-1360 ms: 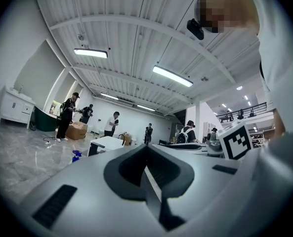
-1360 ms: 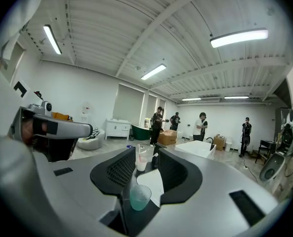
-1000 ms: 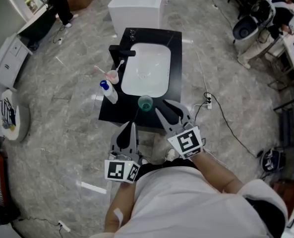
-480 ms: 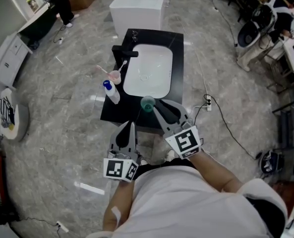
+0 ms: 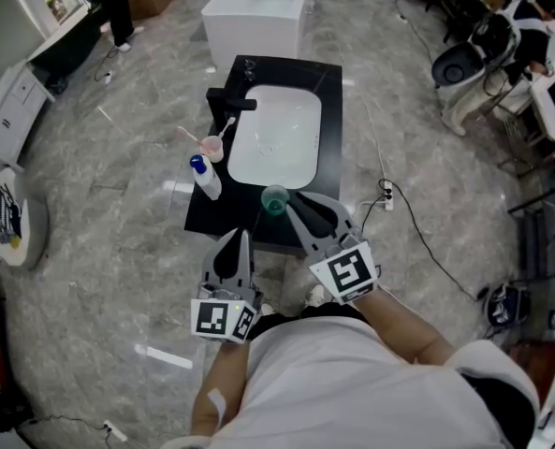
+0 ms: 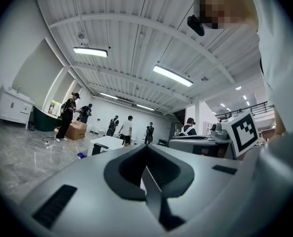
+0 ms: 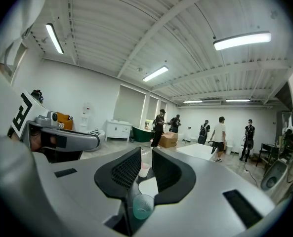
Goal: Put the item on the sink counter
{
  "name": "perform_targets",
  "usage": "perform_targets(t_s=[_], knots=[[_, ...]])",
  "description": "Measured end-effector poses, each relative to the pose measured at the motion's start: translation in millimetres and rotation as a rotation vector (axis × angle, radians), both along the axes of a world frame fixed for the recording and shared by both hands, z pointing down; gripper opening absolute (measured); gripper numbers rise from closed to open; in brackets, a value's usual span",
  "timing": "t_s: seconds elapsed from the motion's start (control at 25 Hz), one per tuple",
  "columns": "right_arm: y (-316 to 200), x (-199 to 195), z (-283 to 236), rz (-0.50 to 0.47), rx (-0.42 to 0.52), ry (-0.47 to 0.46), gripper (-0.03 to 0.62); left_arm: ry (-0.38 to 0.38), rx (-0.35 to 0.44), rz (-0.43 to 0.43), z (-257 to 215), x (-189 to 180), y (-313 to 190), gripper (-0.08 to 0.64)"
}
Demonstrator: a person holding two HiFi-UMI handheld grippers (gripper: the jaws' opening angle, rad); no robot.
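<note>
Bottle: white with a blue cap (image 5: pixel 205 176), upright on the left strip of the black bench (image 5: pixel 216 215).
Pink cup: (image 5: pixel 211 146) just behind the bottle, with a toothbrush standing in it.
Left claw: (image 5: pixel 242 237) closed with nothing in it, held level just short of the bench's near edge.
Basin: white (image 5: pixel 275 143), sunk in the middle of the bench.
Green cup: (image 5: pixel 275 197) at the near edge of the bench, just in front of the basin; I cannot tell whether it touches the bench.
Right claw: (image 5: pixel 291 209) its jaws have just been closing and pinch the green cup between them.
</note>
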State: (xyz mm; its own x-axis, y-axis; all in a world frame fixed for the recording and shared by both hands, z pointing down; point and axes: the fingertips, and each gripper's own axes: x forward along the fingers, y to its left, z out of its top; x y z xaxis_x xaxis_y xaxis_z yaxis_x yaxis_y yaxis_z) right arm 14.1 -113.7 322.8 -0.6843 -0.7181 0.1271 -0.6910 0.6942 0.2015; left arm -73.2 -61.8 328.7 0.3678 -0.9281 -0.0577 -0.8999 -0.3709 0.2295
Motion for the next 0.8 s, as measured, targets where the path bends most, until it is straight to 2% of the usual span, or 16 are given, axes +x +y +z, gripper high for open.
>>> perform_targets(t_s=[0.44, 0.8], knots=[[-5.6, 8.9, -7.6, 0.011, 0.020, 0.005, 0.080, 0.007, 0.014, 0.000, -5.9, 2.1, -11.4, 0.002], [-8.0, 1.7, -9.8, -0.015, 0.020, -0.006, 0.073, 0.003, 0.012, -0.001, -6.3, 3.8, -11.0, 0.002]])
